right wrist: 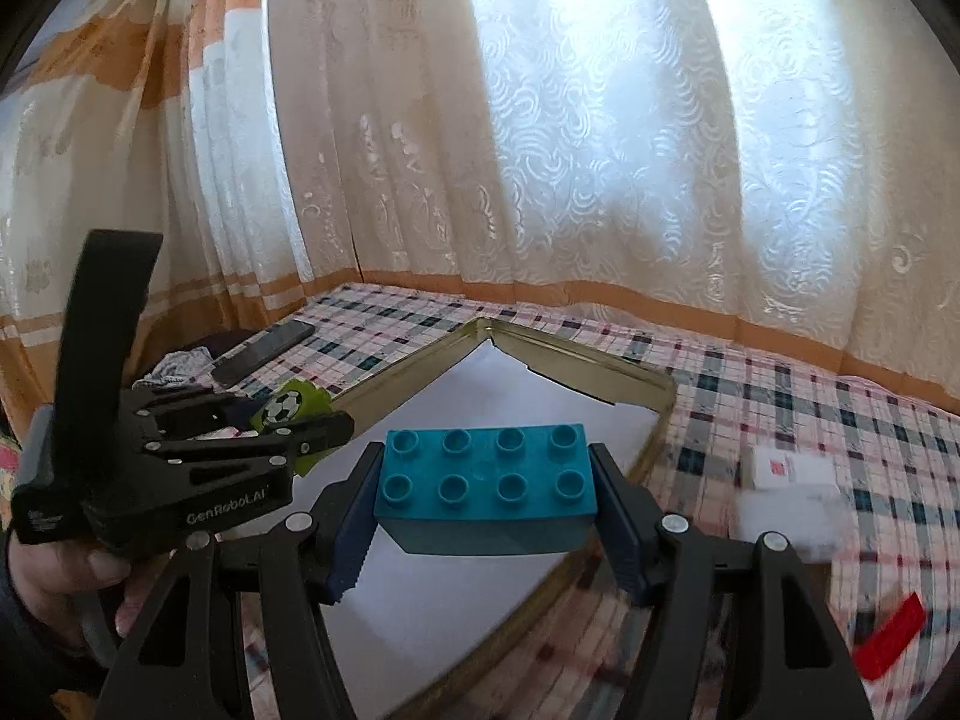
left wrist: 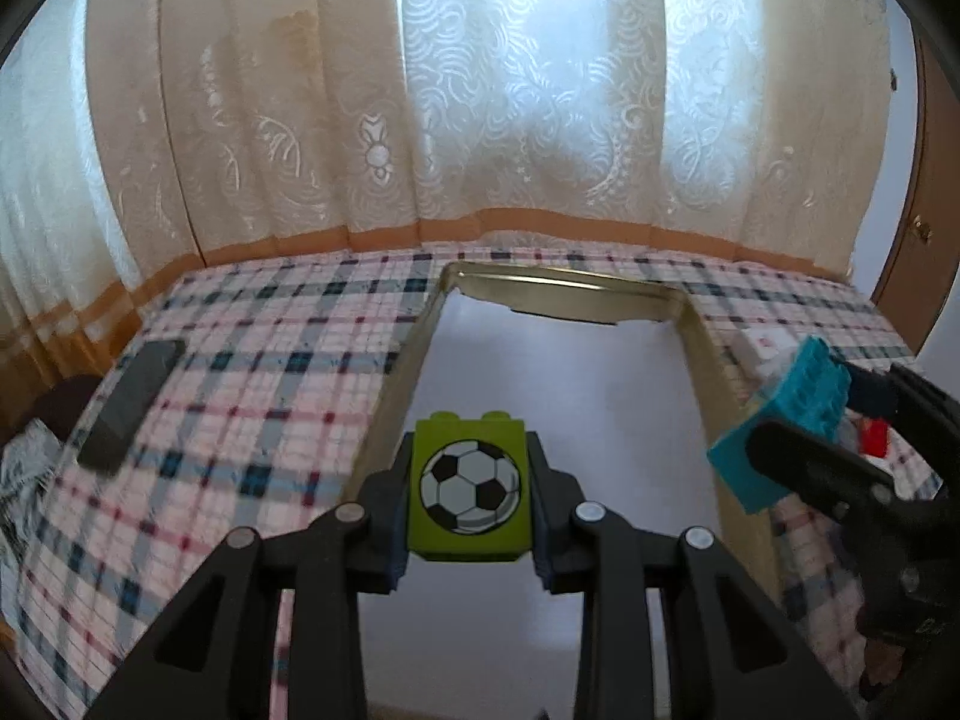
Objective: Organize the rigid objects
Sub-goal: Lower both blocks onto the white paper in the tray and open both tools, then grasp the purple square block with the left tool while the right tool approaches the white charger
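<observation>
My left gripper (left wrist: 471, 492) is shut on a lime green block with a football picture (left wrist: 471, 489) and holds it above the tray's white floor. The tray (left wrist: 408, 354) is a gold-rimmed metal tin lined with white paper, lying on the checked cloth. My right gripper (right wrist: 485, 495) is shut on a teal eight-stud brick (right wrist: 486, 480) and holds it over the tray's (right wrist: 657, 414) near right rim. In the left wrist view the right gripper (left wrist: 798, 414) with the teal brick (left wrist: 780, 420) sits at the tray's right side. In the right wrist view the left gripper (right wrist: 300, 420) holds the green block (right wrist: 288, 405) at the left.
A dark phone (left wrist: 129, 405) lies on the checked cloth left of the tray. A white box (right wrist: 792, 492) and a red piece (right wrist: 891, 639) lie right of the tray. Lace curtains hang behind the surface. A wooden door (left wrist: 924, 228) stands at the far right.
</observation>
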`<action>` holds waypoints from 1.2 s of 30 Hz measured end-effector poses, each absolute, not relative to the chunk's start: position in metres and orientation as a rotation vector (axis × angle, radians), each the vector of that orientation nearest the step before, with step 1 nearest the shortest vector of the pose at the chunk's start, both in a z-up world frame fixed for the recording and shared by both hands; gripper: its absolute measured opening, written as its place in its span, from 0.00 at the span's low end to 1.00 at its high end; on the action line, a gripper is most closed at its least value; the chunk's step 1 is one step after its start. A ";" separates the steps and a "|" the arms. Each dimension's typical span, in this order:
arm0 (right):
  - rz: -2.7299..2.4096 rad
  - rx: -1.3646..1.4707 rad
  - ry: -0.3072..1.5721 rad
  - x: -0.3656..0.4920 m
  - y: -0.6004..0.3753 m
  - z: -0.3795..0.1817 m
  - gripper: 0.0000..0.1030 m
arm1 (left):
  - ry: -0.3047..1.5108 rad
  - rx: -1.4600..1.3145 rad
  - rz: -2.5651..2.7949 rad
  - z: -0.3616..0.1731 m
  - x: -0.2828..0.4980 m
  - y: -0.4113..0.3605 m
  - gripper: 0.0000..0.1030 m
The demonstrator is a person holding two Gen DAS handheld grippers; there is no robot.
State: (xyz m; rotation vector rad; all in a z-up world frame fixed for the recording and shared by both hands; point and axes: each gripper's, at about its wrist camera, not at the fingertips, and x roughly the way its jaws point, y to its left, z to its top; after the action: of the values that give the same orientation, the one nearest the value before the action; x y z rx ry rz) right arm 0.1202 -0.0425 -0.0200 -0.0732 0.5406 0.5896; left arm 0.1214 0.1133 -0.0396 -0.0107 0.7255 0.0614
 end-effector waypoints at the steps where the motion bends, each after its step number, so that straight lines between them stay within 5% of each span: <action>1: 0.585 -0.079 0.545 0.125 -0.039 -0.021 0.65 | 0.743 -0.001 0.067 -0.041 0.129 0.115 0.29; 18: 0.557 -0.095 0.667 0.183 -0.016 -0.054 0.65 | 0.891 0.052 0.100 -0.057 0.182 0.123 0.30; 20: 0.548 -0.085 0.671 0.184 -0.017 -0.055 0.66 | 0.883 0.055 0.105 -0.055 0.181 0.122 0.37; 24: 0.542 -0.067 0.653 0.181 -0.019 -0.053 0.76 | 0.836 0.057 0.129 -0.047 0.171 0.121 0.73; 27: 0.530 -0.064 0.631 0.171 -0.025 -0.047 0.76 | 0.790 0.034 0.128 -0.038 0.157 0.120 0.77; 31: 0.508 -0.056 0.572 0.146 -0.050 -0.034 0.76 | 0.725 -0.010 0.138 -0.033 0.133 0.111 0.93; 36: 0.474 -0.007 0.557 0.120 -0.094 -0.028 0.76 | 0.666 0.005 0.105 -0.029 0.106 0.078 0.93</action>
State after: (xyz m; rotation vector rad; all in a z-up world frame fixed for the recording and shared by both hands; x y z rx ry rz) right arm 0.1203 -0.0942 -0.0278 -0.0072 0.5573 0.4735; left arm 0.1063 0.0780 -0.0289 0.0054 0.6655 0.1054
